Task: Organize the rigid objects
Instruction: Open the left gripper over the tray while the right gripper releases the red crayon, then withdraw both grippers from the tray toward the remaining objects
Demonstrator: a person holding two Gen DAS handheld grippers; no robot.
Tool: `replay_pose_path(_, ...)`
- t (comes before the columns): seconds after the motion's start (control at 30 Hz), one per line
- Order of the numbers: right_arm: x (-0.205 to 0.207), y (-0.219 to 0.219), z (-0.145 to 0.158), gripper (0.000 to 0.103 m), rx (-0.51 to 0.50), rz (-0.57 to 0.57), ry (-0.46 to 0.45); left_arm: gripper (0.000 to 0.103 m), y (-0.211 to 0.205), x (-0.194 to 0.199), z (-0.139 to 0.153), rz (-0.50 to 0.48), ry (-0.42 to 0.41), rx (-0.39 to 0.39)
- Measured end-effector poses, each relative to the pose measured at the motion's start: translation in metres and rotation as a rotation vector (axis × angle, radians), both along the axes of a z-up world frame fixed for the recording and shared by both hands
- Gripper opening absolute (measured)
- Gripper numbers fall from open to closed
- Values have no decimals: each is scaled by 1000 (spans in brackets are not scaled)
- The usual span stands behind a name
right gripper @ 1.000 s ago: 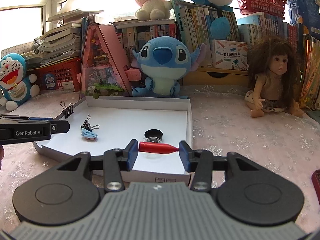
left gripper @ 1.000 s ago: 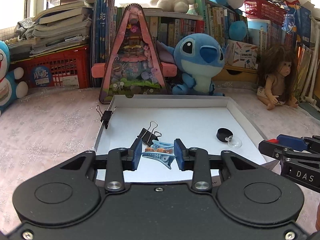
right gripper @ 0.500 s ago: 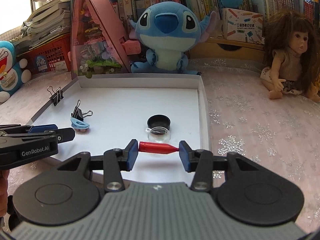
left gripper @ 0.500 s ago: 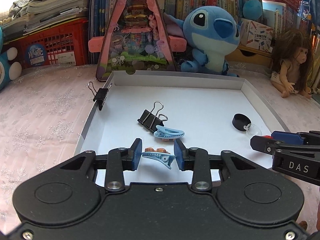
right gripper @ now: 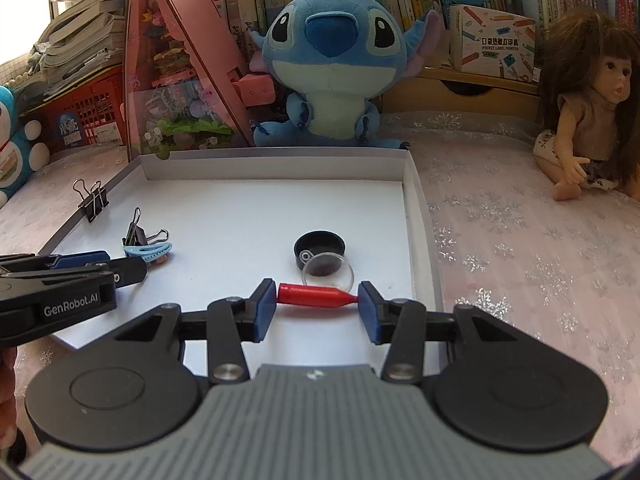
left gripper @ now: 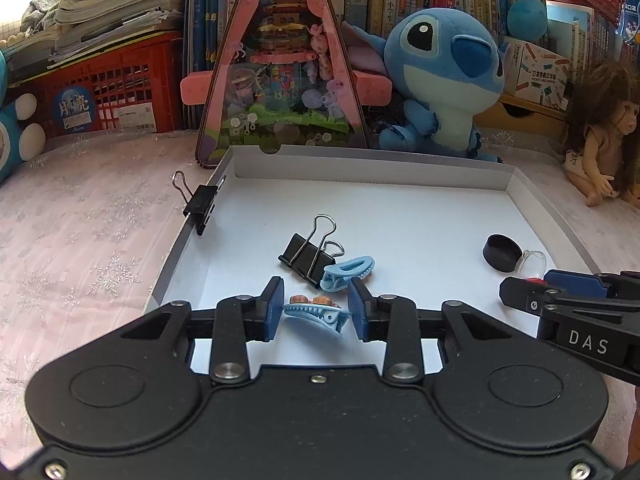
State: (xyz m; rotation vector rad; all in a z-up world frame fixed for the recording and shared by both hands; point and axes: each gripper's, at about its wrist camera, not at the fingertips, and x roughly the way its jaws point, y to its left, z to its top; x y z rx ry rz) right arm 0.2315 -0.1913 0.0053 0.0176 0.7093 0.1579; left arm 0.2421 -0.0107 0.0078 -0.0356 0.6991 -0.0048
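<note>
From the left wrist, the left gripper (left gripper: 315, 314) clasps a toothed light-blue plastic hair clip (left gripper: 316, 315) over the near part of the shallow white cardboard tray (left gripper: 400, 172), just short of its blue twin (left gripper: 347, 272), likely to group them. From the right wrist, the right gripper (right gripper: 317, 305) pinches a red bullet-shaped plastic piece (right gripper: 316, 295) end to end, low over the tray's near right, beside a round black cap (right gripper: 319, 249).

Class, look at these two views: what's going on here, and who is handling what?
A person is sorting small items into a white box lid, with a hand-held gripper in each hand. The left hand-held gripper holds a blue hair clip low over the lid, near a second blue clip and a black binder clip. The right hand-held gripper grips a red pointed piece end to end, just in front of a black cap and a clear lens.
</note>
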Motion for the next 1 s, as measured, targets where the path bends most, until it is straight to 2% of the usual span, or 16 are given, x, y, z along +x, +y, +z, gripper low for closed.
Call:
replay_pose_path(0.4, 3, -2, -1, 54, 7, 8, -13, 33, -1, 6, -1, 19, -10, 3)
replay_pose_path(0.47, 2, -2, 0, 56, 9, 13, -19, 39, 0, 5, 0, 25, -7, 0)
replay_pose_path(0.53, -1, -1, 2, 63, 8, 16, -26, 43, 2, 3, 1, 28, -9, -1)
replay_pose_path(0.6, -4, -1, 4, 64, 8, 18, -36, 46, 3, -1, 3, 24, -17, -2)
replay_pose_path(0.87, -28, 1, 19, 81, -14, 20, -120, 71, 7, -24, 16, 4, -74, -1)
replay_pose_path(1.0, -40, 0, 25, 88, -19, 14, -155, 78, 9, -40, 23, -14, -105, -3)
